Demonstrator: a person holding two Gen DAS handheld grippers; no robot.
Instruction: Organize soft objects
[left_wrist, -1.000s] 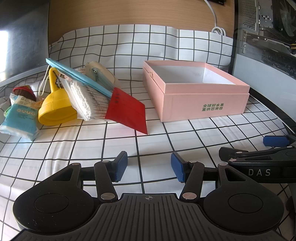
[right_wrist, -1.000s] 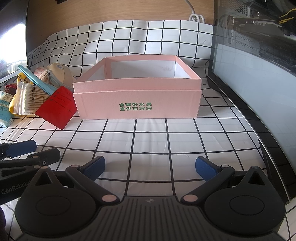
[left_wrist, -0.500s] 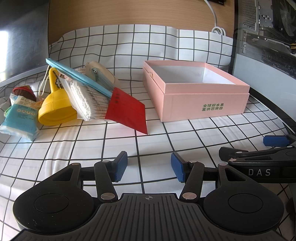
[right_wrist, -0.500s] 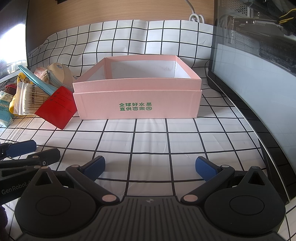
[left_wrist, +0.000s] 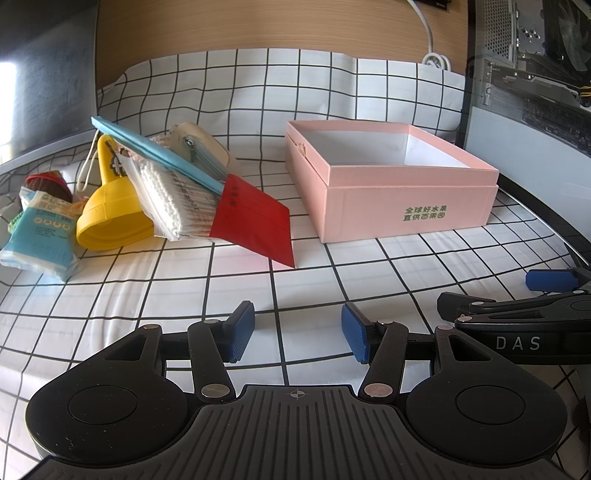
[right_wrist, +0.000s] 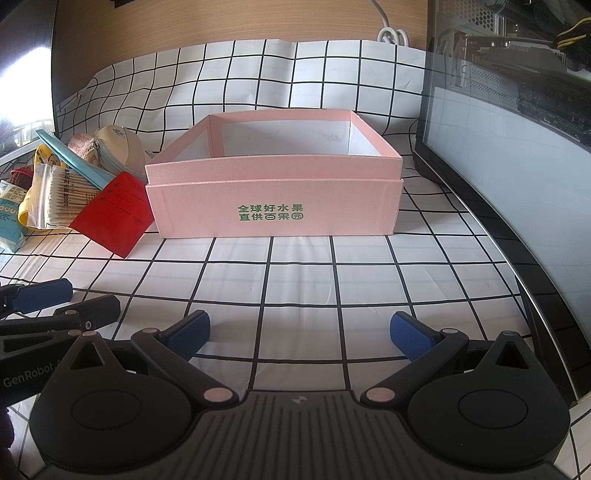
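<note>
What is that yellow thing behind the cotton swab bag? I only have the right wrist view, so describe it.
Observer: The left wrist view shows a yellow plastic scoop or funnel lying on its side, wide mouth towards the camera. The cotton swab bag leans on it.
Operator: Now report the left gripper's jaws. I see one finger only.
Observer: The left gripper is open. Only checked cloth shows between its blue pads.
</note>
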